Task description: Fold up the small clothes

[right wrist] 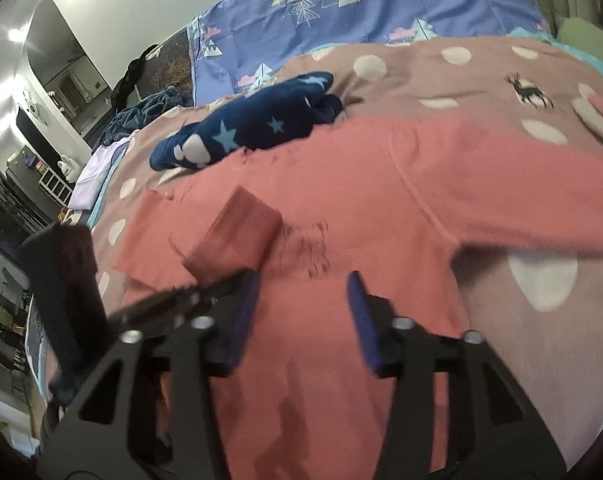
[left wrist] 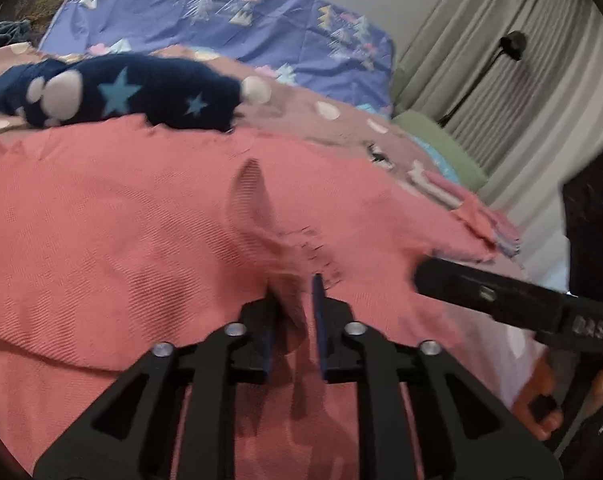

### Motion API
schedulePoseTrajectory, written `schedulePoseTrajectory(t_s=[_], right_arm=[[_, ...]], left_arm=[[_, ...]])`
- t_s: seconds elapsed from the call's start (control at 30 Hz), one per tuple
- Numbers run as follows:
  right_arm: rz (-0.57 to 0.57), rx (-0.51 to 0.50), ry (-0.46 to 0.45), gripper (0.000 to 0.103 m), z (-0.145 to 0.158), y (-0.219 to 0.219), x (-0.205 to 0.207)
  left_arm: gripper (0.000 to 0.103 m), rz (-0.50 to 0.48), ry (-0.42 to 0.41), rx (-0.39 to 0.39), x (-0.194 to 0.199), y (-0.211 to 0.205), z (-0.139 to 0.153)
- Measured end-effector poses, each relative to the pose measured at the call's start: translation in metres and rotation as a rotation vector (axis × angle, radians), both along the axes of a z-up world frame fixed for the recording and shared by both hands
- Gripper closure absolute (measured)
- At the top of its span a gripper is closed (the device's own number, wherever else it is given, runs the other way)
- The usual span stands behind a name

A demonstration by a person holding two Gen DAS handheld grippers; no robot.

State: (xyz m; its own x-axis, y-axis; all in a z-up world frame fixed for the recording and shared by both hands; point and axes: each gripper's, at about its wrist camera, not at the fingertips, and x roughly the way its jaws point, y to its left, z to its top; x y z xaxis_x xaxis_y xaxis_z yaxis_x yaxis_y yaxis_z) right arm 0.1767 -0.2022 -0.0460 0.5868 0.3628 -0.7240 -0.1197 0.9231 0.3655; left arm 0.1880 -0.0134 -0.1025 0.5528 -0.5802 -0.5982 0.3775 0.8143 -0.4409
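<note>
Coral-pink garment (left wrist: 121, 220) spread flat across the bed, on a mauve blanket (right wrist: 481, 80) with white dots and a small deer print. Left hand-held gripper (left wrist: 294, 300) low over the garment's middle, jaws narrowed to a slim gap, a raised pinch of the pink fabric caught between the blue pads (left wrist: 317, 312); a ridge of cloth pulled up just beyond the tips. In the right wrist view, same gripper (right wrist: 217, 280) entering from the left, a folded-up flap of the garment lifted at its tip. Right hand-held gripper (right wrist: 303, 292) hovering above the garment, jaws set wide apart, nothing between the pads (right wrist: 361, 320), pink cloth showing through the gap. Part of it (left wrist: 501, 292) also visible at the right edge of the left wrist view, beside the garment's sleeve. Navy garment with light-blue stars and a white paw print (left wrist: 113, 94) bunched up at the far edge of the pink one, touching it, resting on the blanket. Purple-blue sheet with tree and cloud pattern (left wrist: 221, 12) beyond, at the head of the bed. Grey curtains (left wrist: 501, 80) to the right. Motion blur around the pinched cloth.
</note>
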Motion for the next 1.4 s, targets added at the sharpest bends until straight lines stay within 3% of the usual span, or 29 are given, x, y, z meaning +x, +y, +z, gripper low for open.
schedulePoseTrajectory(t_s=[0.13,0.33,0.47,0.57,0.67,0.8,0.93,1.0,1.07,1.1,1.23,1.33,1.4], right_arm=[[-0.020,0.022,0.029,0.052,-0.001,-0.007,0.007],[-0.011,0.159,0.142,0.052,-0.029,-0.021,0.021],[0.016,0.229,0.215,0.052,-0.045,-0.011,0.040],[0.009,0.235,0.241,0.056,-0.052,-0.005,0.056],[0.028,0.209,0.235,0.099,-0.054,0.005,0.072],[0.059,0.231,0.123,0.099,-0.020,0.011,0.077],[0.063,0.130,-0.042,0.099,0.041,0.005,0.079],[0.033,0.082,-0.059,0.099,0.048,-0.007,0.084],[-0.019,0.043,-0.048,0.099,0.038,-0.023,0.090],[-0.044,0.022,-0.029,0.098,0.029,-0.030,0.094],[-0.131,0.076,0.123,0.083,-0.029,-0.069,0.094],[-0.153,0.155,0.115,0.083,-0.039,-0.085,0.081],[-0.149,0.155,0.089,0.083,-0.035,-0.087,0.076]], left_arm=[[0.081,-0.050,-0.026,0.028,-0.003,-0.014,0.003],[0.082,-0.020,0.046,0.045,0.004,-0.015,-0.010],[0.095,-0.056,0.037,0.059,0.000,-0.020,-0.007],[0.098,-0.076,0.024,0.095,-0.004,-0.027,-0.005],[0.098,-0.077,0.021,0.090,-0.005,-0.028,-0.004],[0.098,-0.028,-0.013,0.006,0.004,-0.025,0.019],[0.098,-0.027,-0.089,-0.064,0.016,-0.032,0.059],[0.095,-0.027,-0.126,-0.053,0.018,-0.040,0.070],[0.069,-0.024,-0.128,-0.030,0.017,-0.042,0.070],[0.063,-0.017,-0.126,-0.022,0.015,-0.040,0.068],[0.052,0.065,-0.094,0.083,-0.001,-0.006,0.047],[0.050,0.181,-0.071,0.170,-0.007,0.039,0.032],[0.049,0.250,-0.051,0.197,-0.010,0.071,0.027]])
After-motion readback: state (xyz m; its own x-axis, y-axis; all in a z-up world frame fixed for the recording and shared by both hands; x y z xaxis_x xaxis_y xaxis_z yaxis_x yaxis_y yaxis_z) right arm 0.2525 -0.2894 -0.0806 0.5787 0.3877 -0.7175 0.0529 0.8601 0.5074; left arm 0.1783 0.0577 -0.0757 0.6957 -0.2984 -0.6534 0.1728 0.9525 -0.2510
